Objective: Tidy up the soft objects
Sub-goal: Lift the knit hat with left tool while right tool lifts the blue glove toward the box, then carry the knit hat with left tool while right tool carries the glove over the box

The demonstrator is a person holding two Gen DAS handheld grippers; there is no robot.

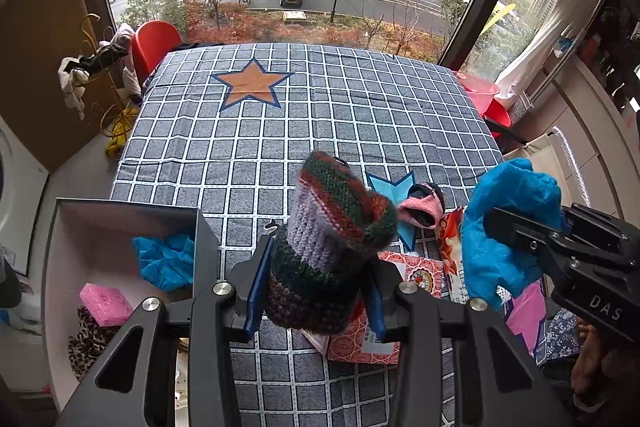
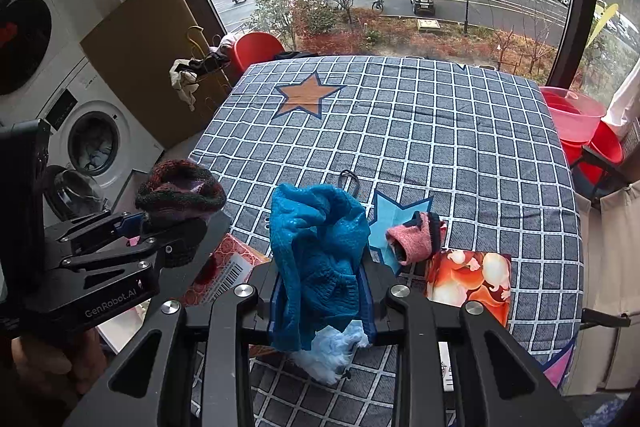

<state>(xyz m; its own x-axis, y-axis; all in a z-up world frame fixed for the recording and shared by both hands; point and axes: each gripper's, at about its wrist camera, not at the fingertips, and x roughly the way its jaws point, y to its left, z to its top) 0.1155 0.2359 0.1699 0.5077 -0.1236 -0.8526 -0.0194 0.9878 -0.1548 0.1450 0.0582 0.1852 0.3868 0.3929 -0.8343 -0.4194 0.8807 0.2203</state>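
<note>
In the left wrist view my left gripper [image 1: 316, 291] is shut on a striped knitted hat [image 1: 332, 239] of green, red and lilac, held above the checked tablecloth [image 1: 320, 115]. To its right my right gripper [image 1: 520, 231] is shut on a bright blue knitted cloth [image 1: 508, 223]. The right wrist view shows that blue cloth [image 2: 316, 247] bunched between the right gripper [image 2: 322, 291] pads, a pale blue tuft hanging below. The left gripper [image 2: 136, 227] with the hat [image 2: 180, 187] is at its left. A pink sock [image 2: 416, 237] lies on the table beyond.
A white open box [image 1: 120, 215] at the left table edge holds a blue cloth [image 1: 164, 261], a pink sponge [image 1: 105, 303] and leopard-print fabric [image 1: 86, 347]. Red patterned packets [image 1: 360, 343] and an orange printed packet [image 2: 468, 279] lie near the front. A washing machine [image 2: 92, 147] stands left.
</note>
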